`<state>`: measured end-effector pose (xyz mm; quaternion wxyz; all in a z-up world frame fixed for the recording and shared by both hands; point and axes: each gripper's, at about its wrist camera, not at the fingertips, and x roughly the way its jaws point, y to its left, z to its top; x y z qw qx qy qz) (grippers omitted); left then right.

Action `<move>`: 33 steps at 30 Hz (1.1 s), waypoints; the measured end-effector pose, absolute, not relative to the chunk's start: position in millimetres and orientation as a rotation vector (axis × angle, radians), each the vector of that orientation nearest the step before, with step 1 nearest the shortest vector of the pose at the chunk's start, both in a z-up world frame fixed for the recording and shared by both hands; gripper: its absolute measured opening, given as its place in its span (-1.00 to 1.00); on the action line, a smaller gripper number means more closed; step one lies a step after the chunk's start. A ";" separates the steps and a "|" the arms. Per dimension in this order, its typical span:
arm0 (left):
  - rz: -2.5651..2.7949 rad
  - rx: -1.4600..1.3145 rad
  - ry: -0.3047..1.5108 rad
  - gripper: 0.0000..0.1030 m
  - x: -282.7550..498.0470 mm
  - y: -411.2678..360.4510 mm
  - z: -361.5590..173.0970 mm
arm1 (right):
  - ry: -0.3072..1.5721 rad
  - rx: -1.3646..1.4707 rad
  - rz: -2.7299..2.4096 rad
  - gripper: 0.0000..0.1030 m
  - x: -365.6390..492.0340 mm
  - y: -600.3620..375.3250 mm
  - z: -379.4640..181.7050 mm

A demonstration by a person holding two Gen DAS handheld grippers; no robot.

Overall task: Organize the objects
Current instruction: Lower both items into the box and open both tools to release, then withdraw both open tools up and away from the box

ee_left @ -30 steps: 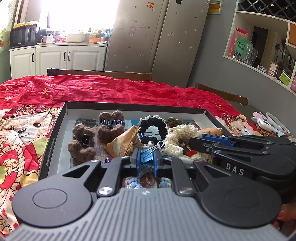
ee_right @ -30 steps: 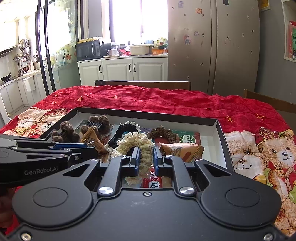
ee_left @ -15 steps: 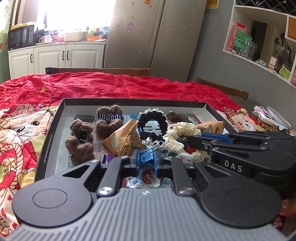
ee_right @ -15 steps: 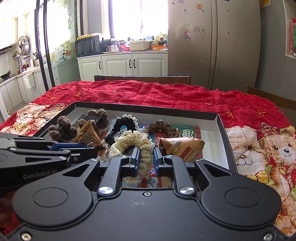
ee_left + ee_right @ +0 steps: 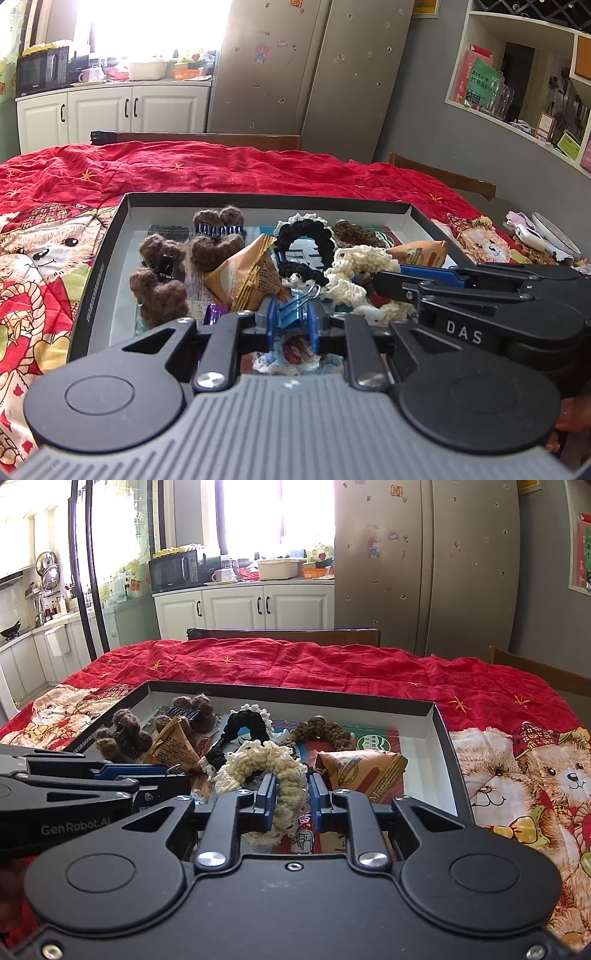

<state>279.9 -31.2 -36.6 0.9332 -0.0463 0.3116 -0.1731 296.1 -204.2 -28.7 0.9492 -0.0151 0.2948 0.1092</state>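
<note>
Blue binder clip sits between the fingers of the left gripper at the lower middle of the left wrist view; its jaws have just been opening, and whether the pads still press on the clip I cannot tell. Its wire handle points up toward the middle of the frame. In the right wrist view the right gripper has a cream crochet hair tie between its blue fingers; these jaws have also just been opening, and a narrow gap shows on the right side of the hair tie.

Both tools reach over the near edge of a shallow black box with a white inside, lying on a red quilt with bear pictures. Inside the box, in the left wrist view, brown fuzzy hair clips lie at the left, an orange snack packet at the middle, a black hair tie just behind it, and a second orange packet at the right. White cabinets fill the upper left.
</note>
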 end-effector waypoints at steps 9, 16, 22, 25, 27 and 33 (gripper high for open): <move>-0.358 -0.108 0.625 -0.21 276.8 -30.0 -33.2 | 0.588 -0.030 0.217 -0.44 293.4 -205.5 -26.2; -0.365 -0.115 0.616 -0.12 273.1 -30.0 -29.6 | 0.567 -0.020 0.214 -0.24 289.5 -206.8 -22.8; -0.360 -0.111 0.586 0.14 264.8 -30.8 -22.1 | 0.530 -0.023 0.212 -0.12 282.1 -205.7 -16.2; -0.352 -0.111 0.571 0.22 260.6 -30.3 -18.6 | 0.522 -0.013 0.211 -0.10 279.9 -206.8 -13.9; -0.351 -0.109 0.564 0.26 257.6 -30.2 -16.6 | 0.519 -0.010 0.210 -0.06 278.5 -207.5 -12.6; -0.330 -0.098 0.529 0.46 247.2 -28.5 -8.0 | 0.504 -0.001 0.210 0.02 273.6 -209.5 -7.2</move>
